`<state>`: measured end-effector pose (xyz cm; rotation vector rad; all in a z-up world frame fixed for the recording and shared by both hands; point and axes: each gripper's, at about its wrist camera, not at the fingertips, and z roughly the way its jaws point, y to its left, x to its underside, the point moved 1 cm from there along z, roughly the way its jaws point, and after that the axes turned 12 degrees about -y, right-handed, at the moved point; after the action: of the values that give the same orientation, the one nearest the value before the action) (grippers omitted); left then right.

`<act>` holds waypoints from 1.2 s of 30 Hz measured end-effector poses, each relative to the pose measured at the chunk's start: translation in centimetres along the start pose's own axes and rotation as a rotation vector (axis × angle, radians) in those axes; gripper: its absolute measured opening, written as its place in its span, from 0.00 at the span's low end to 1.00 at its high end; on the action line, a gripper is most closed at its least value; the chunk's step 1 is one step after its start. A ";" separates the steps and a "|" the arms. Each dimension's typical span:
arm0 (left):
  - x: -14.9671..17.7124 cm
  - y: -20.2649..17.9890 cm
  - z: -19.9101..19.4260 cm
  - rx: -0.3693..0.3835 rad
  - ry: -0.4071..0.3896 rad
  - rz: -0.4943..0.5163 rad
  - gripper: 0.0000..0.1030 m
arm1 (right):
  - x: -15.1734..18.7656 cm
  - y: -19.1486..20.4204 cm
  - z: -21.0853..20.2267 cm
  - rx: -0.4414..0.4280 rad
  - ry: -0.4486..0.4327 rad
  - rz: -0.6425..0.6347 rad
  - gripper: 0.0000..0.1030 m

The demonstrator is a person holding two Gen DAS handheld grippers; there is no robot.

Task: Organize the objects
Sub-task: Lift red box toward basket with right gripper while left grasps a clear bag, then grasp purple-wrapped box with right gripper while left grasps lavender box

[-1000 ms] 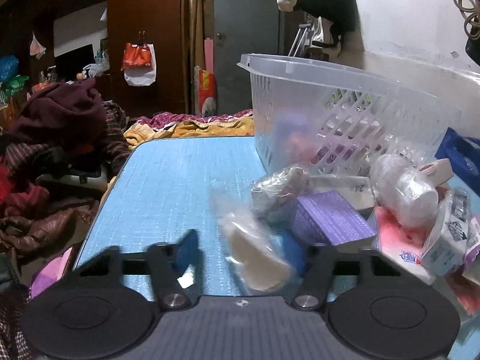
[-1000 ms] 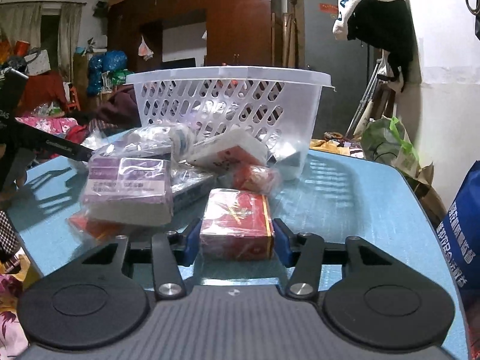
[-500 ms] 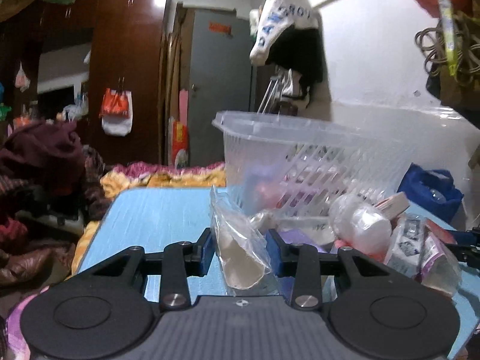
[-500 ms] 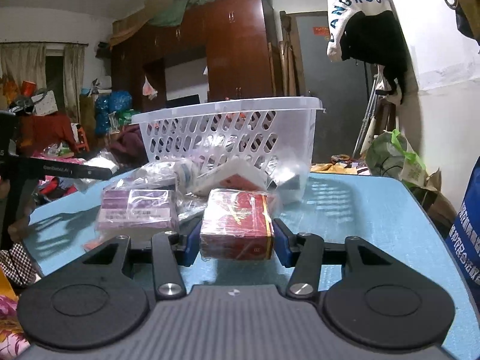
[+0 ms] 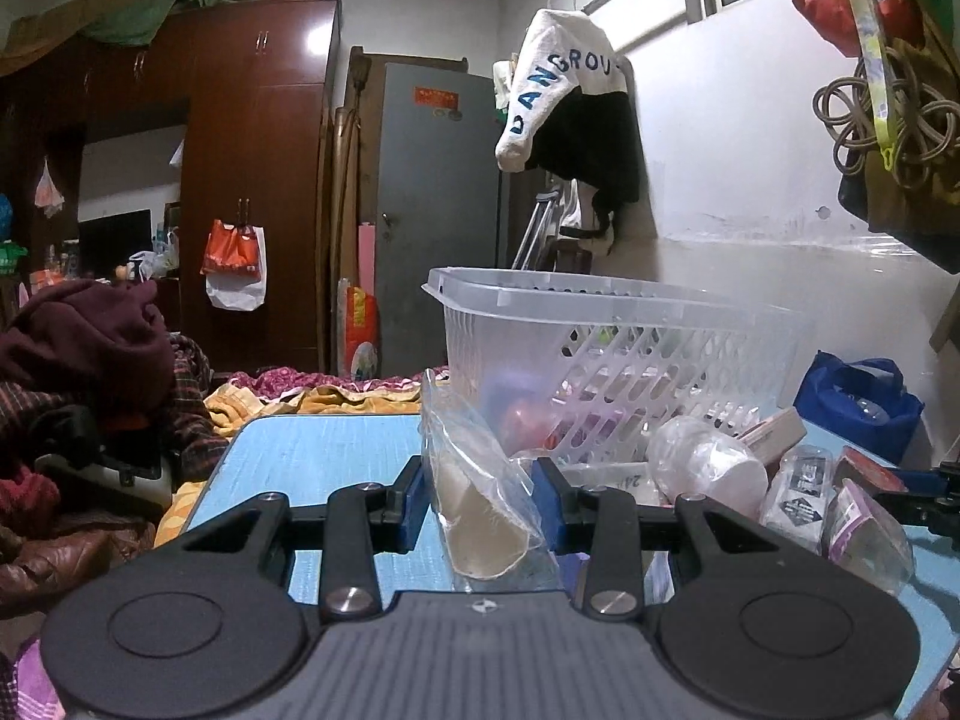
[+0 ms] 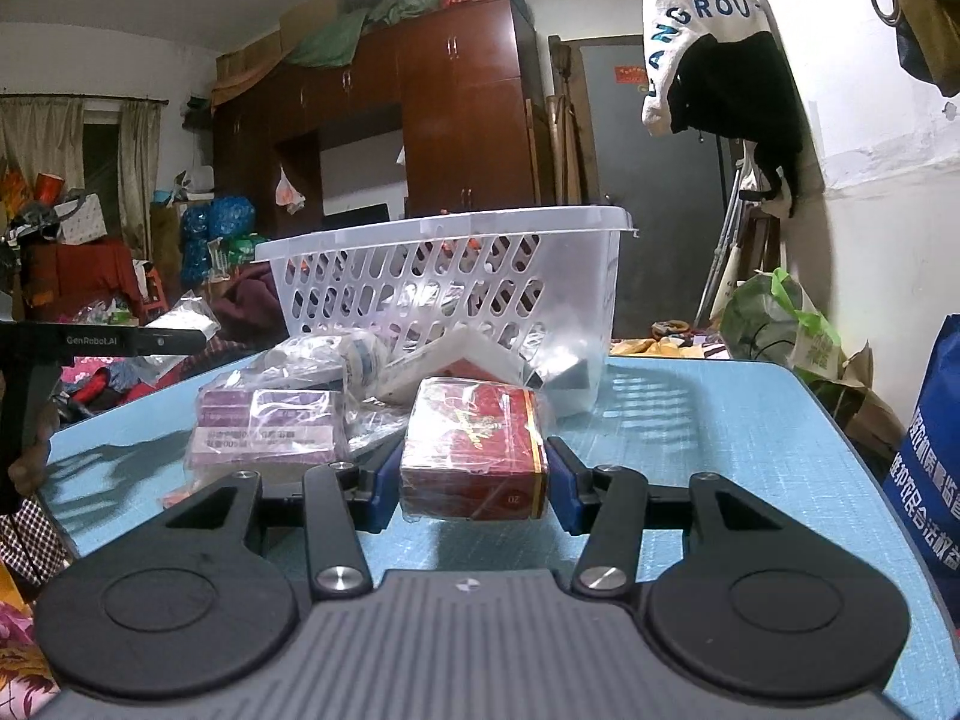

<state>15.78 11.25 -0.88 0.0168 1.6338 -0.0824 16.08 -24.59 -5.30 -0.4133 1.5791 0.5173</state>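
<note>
My left gripper (image 5: 480,501) is matt black plastic with blue pads and bright metal screws; it pinches a crinkly clear plastic bag (image 5: 474,480) with a dull beige paper-like piece inside. My right gripper (image 6: 471,483) clamps a red carton (image 6: 474,456) under glossy film wrap. The bench (image 6: 720,444) has a light blue, finely woven-looking, slightly shiny surface. The basket (image 6: 456,282) is translucent white plastic, perforated and smooth. The wardrobe (image 6: 456,114) is polished reddish wood.
</note>
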 end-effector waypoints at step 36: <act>-7.5 -3.3 3.5 0.091 -0.022 -0.106 0.87 | -11.3 1.4 4.6 0.004 -0.030 0.025 1.00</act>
<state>19.54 8.03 6.54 -0.0010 1.6077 -0.2371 19.97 -21.35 5.90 -0.3819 1.5581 0.5366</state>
